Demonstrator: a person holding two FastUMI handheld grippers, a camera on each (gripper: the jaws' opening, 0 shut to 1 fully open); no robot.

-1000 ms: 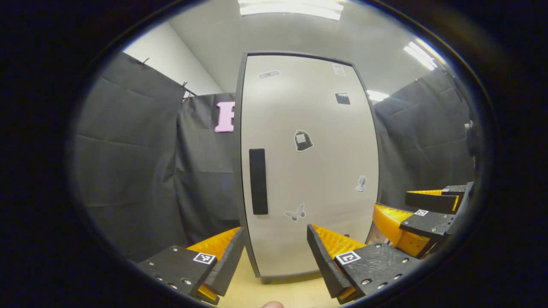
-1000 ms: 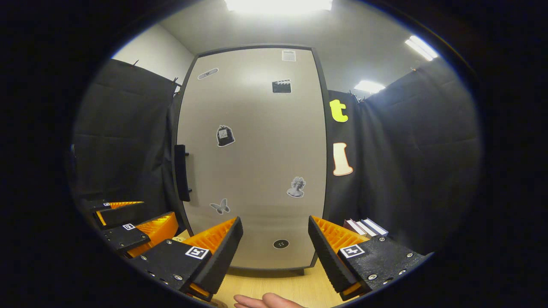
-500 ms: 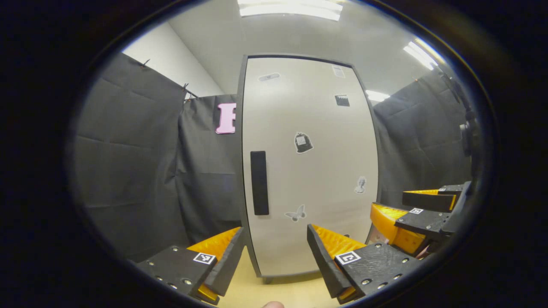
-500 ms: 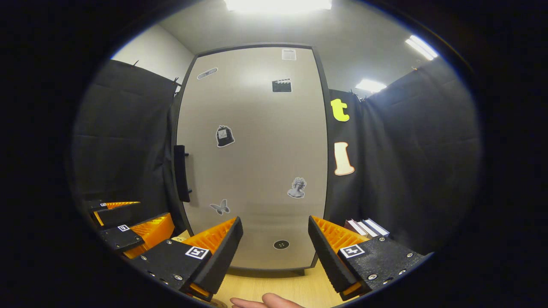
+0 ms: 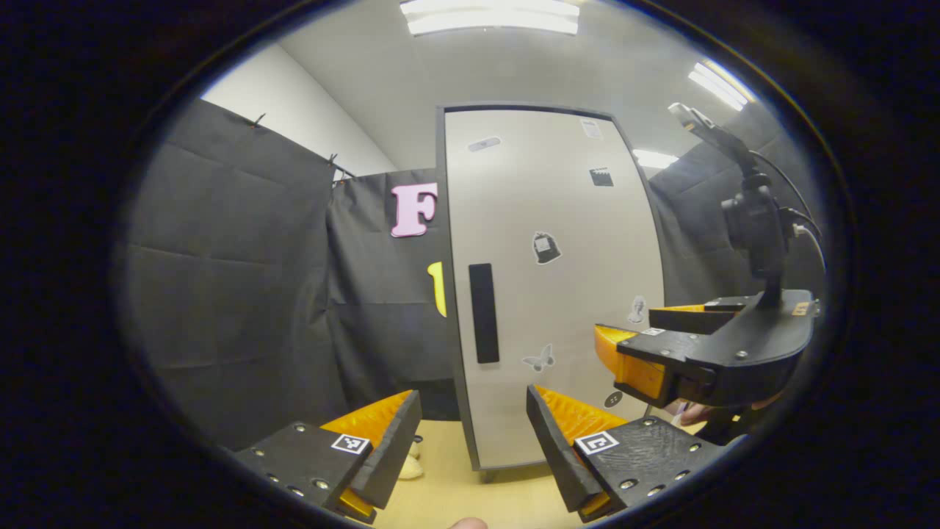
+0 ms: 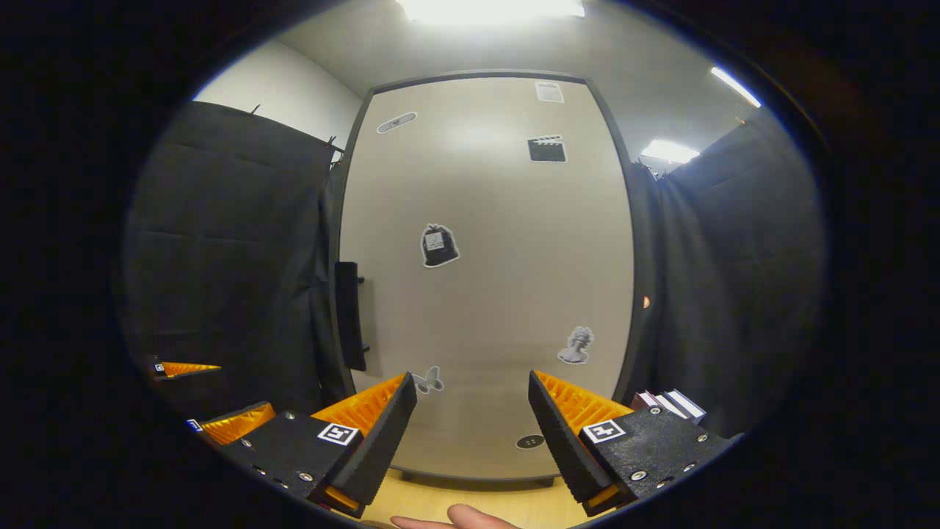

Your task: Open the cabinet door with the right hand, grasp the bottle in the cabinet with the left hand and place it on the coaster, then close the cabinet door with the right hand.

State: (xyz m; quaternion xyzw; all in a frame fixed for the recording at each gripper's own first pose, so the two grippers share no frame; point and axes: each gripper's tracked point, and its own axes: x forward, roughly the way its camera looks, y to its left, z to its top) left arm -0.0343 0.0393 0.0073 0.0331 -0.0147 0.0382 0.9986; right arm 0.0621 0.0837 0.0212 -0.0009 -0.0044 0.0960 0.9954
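Nothing was done yet: the cabinet door [image 6: 485,279] stood closed ahead of the right tool [image 6: 470,426], its fingers apart, the handle [image 6: 350,316] ungrasped to its left; the left tool [image 5: 474,433] also gaped, empty.

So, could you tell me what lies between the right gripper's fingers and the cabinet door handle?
Nothing: in the right gripper view, the open right gripper faces the closed door, and only bare door panel separates it from the black handle.

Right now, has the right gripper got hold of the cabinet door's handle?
No. In the right gripper view the right gripper is open short of the cabinet door, and the black handle stands off to its left.
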